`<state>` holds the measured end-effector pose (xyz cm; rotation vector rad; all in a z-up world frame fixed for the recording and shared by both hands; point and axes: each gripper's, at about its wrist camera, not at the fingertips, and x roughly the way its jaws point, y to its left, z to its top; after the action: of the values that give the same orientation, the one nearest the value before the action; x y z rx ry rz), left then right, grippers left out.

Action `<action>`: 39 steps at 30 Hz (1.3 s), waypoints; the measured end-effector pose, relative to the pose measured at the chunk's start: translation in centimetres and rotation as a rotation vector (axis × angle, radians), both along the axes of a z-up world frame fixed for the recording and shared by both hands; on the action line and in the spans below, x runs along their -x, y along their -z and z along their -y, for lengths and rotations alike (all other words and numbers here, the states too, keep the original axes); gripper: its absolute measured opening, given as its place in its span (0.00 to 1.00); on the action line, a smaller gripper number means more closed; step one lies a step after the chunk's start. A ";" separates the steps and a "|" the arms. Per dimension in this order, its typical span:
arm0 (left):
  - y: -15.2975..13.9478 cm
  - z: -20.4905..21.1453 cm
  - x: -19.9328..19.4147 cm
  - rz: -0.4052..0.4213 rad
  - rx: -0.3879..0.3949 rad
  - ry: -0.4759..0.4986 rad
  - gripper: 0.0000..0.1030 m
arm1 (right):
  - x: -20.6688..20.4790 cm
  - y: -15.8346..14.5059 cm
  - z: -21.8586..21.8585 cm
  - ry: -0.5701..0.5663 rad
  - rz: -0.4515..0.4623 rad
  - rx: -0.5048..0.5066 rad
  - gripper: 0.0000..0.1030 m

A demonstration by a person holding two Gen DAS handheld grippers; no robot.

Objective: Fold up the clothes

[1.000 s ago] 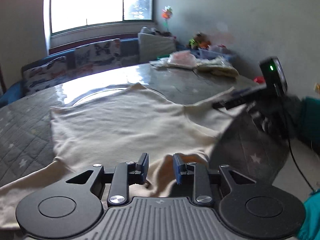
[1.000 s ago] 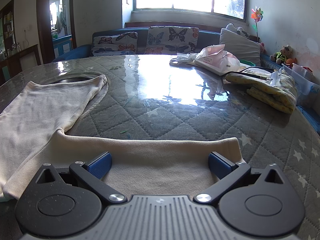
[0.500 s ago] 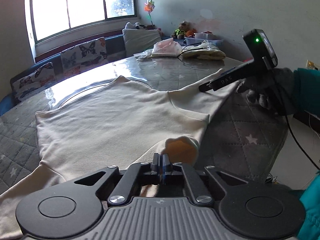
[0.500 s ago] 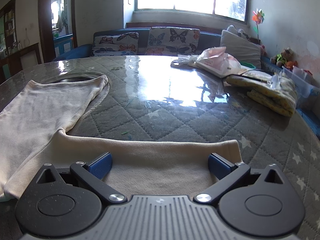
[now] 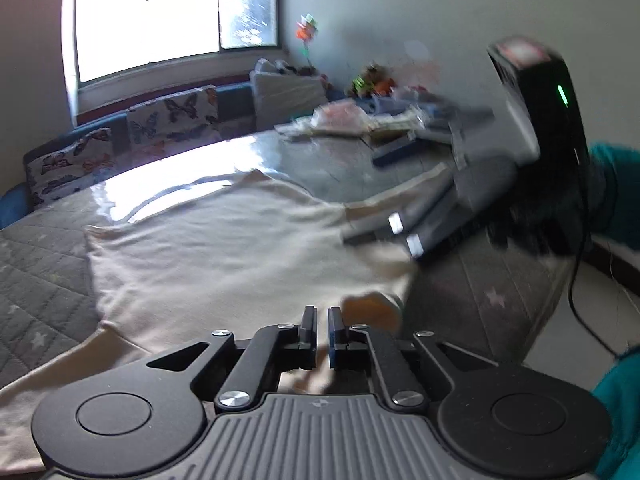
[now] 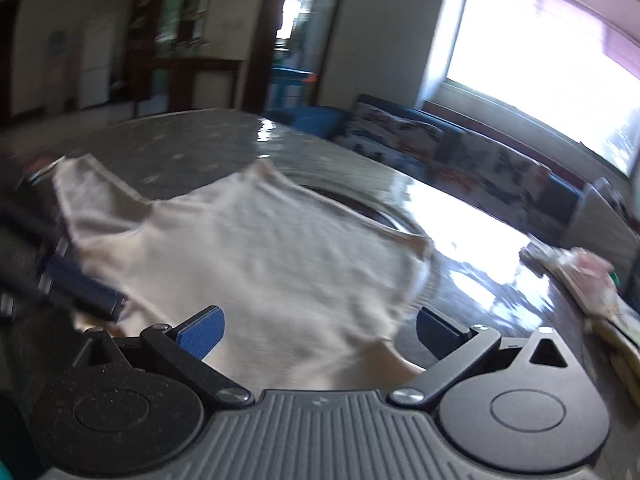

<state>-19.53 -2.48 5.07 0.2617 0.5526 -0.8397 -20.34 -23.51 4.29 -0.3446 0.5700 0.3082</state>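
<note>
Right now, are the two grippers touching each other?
Apart. The left wrist view shows bare shirt between the left gripper and the blurred right gripper hanging beyond it.

Much of both views is blurred, and some parts are cut by the edges.

The right gripper [image 5: 404, 236] is a smear in the left wrist view, so its fingertips have no sharp outline. The cream garment [image 5: 224, 248] runs out of the lower left edge and goes under the left gripper [image 5: 322, 330]; whether cloth sits between those close pads is hidden. In the right wrist view the cushions [image 6: 460, 156], the pile [image 6: 588, 276] at the right edge and the far room are too blurred to read.
</note>
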 end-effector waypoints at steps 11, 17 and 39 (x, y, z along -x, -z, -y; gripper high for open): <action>2.6 -0.6 -1.1 -0.040 -0.071 -0.059 0.07 | 2.5 2.4 -3.1 -0.133 0.011 0.173 1.00; 2.7 -0.7 -1.0 -0.030 -0.082 -0.048 0.07 | 1.3 1.2 -3.4 -0.108 0.065 0.111 1.00; 3.1 1.0 -0.9 -0.035 -0.070 -0.017 0.10 | 1.7 1.9 -4.1 -0.119 0.059 0.089 1.00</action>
<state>-18.63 -3.44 1.99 0.3065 0.6168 -0.8109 -22.08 -19.44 2.41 -0.4733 0.5072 0.3865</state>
